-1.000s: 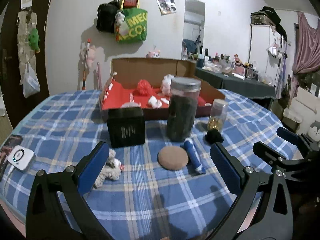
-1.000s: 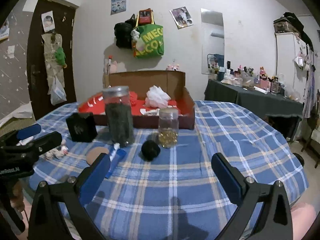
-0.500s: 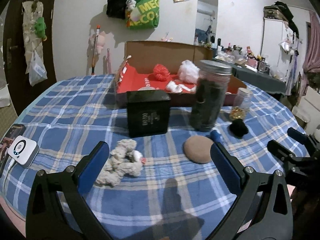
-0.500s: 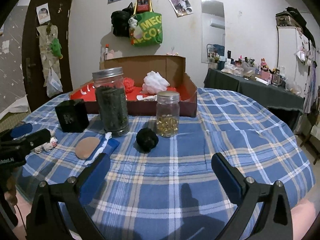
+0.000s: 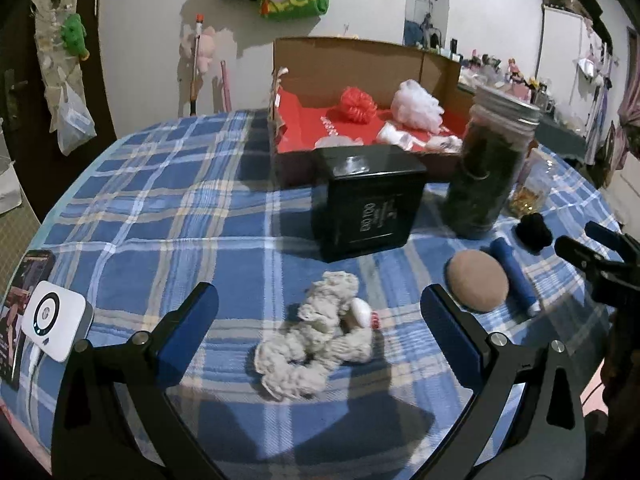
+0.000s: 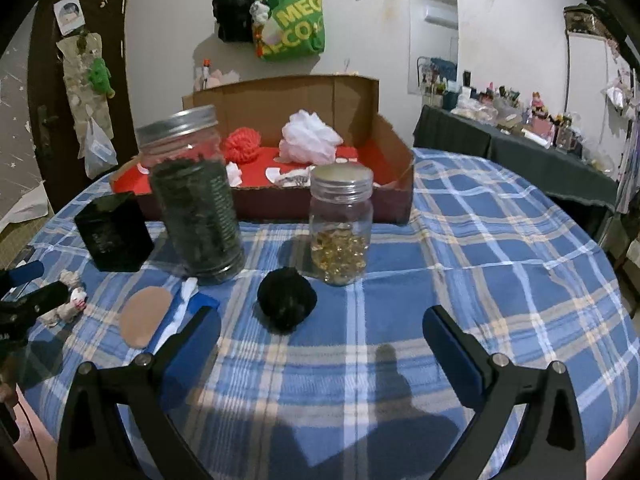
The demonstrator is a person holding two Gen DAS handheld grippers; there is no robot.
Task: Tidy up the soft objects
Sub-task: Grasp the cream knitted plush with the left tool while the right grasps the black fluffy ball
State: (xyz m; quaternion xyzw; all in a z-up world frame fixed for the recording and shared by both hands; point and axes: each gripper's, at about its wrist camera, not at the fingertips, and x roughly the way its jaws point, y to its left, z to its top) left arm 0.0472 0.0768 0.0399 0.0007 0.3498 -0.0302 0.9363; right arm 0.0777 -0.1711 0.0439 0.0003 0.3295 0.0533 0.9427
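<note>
A beige knitted plush toy (image 5: 320, 336) lies on the blue plaid tablecloth, between the fingers of my open left gripper (image 5: 320, 320), untouched. A tan round puff (image 5: 478, 286) and a black fuzzy ball (image 5: 534, 232) lie to its right. In the right wrist view the black fuzzy ball (image 6: 286, 298) sits just beyond my open right gripper (image 6: 322, 338), slightly left of centre. The cardboard box (image 6: 400, 184) with a red floor holds a red pompom (image 6: 242, 145) and a white puff (image 6: 310, 138). The plush toy (image 6: 68, 300) shows at the left edge beside the left gripper.
A black box (image 5: 370, 200), a tall dark-filled jar (image 5: 490, 168), a small jar of yellow capsules (image 6: 340, 224) and a blue tube (image 5: 514, 276) stand between the grippers and the cardboard box. A white device (image 5: 54, 318) and a phone lie at the table's left edge.
My left gripper has swung left and lower, bringing the plush toy from its left finger to between both fingers. My right gripper has moved forward toward the black ball.
</note>
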